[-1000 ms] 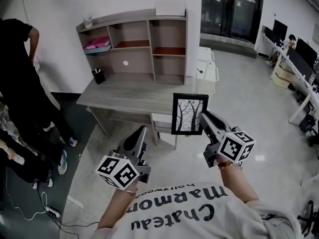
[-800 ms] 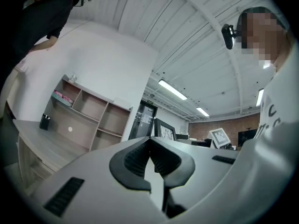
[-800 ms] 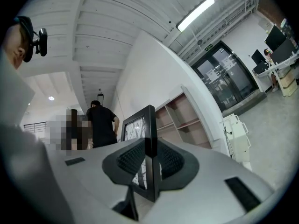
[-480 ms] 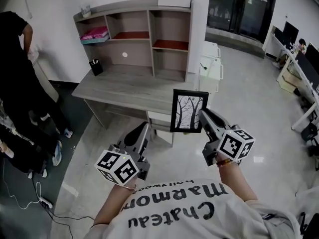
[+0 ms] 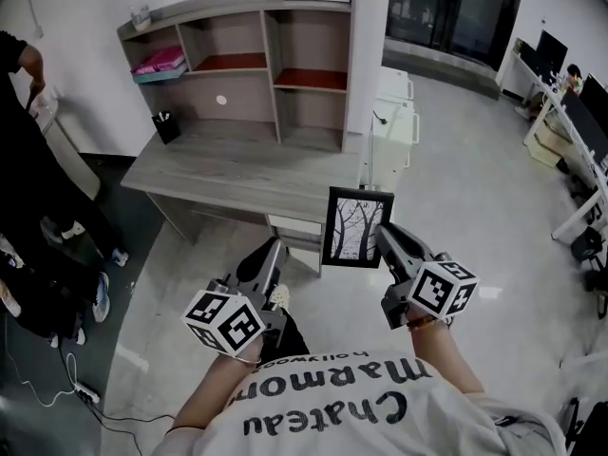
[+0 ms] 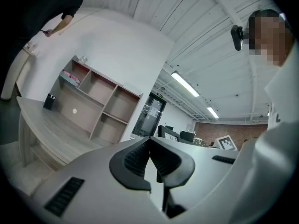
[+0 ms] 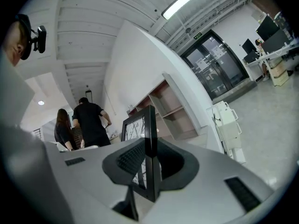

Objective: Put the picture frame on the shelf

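A black picture frame [image 5: 356, 228] with a tree drawing is held upright in the air in front of the desk, my right gripper [image 5: 384, 239] shut on its right edge. In the right gripper view the picture frame [image 7: 148, 143] stands edge-on between the pads. My left gripper [image 5: 270, 258] hangs lower left of the frame, shut with nothing in it; its closed jaws meet in the left gripper view [image 6: 150, 149]. The shelf unit [image 5: 249, 74] with open cubbies stands on the back of the wooden desk [image 5: 237, 173] against the white wall.
A pink box [image 5: 159, 62] lies in the upper left cubby and a black pen cup [image 5: 165, 126] stands on the desk's left. A white cabinet [image 5: 391, 122] stands right of the desk. A person in black [image 5: 28, 160] stands at the left. Office desks [image 5: 570, 112] stand far right.
The view has drifted so the desk and shelf sit further left and higher. The frame in my right gripper has come slightly left and down; the left gripper stays alongside.
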